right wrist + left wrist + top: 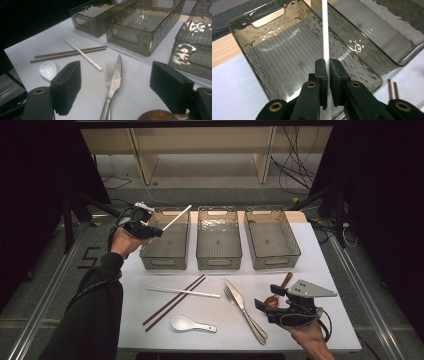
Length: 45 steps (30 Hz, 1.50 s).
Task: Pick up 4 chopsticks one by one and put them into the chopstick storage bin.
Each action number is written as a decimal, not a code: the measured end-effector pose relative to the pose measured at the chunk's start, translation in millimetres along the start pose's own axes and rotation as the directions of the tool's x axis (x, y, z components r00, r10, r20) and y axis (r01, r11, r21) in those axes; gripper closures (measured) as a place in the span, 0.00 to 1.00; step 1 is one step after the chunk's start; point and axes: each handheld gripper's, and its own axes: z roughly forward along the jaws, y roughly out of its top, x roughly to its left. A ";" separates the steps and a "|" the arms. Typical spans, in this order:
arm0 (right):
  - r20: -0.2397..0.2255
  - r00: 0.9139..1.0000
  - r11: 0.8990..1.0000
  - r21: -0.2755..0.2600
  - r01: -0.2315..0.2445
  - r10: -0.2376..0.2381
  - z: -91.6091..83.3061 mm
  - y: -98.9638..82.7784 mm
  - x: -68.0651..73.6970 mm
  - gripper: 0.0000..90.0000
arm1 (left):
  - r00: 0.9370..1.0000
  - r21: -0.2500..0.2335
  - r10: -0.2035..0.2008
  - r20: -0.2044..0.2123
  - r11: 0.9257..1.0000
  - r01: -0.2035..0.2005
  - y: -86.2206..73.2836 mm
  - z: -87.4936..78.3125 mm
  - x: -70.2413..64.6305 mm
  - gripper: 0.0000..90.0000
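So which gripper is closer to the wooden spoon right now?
Right. The right gripper sits open around the wooden spoon near the table's front right, while the left gripper holds a white chopstick over the left bin.

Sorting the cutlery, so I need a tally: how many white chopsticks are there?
2. One white chopstick is clamped in the left claw above the left bin; the other white chopstick lies on the table, crossing the brown chopsticks.

White table (pixel 330 320) bears 3 bins (pixel 219 240) and cutlery (pixel 245 307).
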 end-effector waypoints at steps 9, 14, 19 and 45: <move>0.000 1.000 1.000 -0.001 0.000 0.000 0.0 0.1 0.2 0.29 | 0.999 0.015 -0.031 -0.016 0.999 0.031 -4.2 11.6 9.0 0.94; 0.000 1.000 1.000 -0.004 0.004 -0.004 -0.1 0.4 0.3 0.29 | 0.999 0.014 -0.039 -0.026 0.999 0.039 -5.5 16.2 9.9 0.94; -0.001 1.000 1.000 -0.003 0.004 -0.004 -0.1 0.4 0.3 0.29 | 0.998 0.017 -0.049 -0.037 0.999 0.049 -5.1 19.3 12.3 0.94; -0.004 1.000 1.000 -0.002 -0.004 0.004 -1.0 0.2 0.3 0.29 | 1.000 -0.046 -0.017 -0.023 0.999 0.016 0.8 11.9 -11.4 0.49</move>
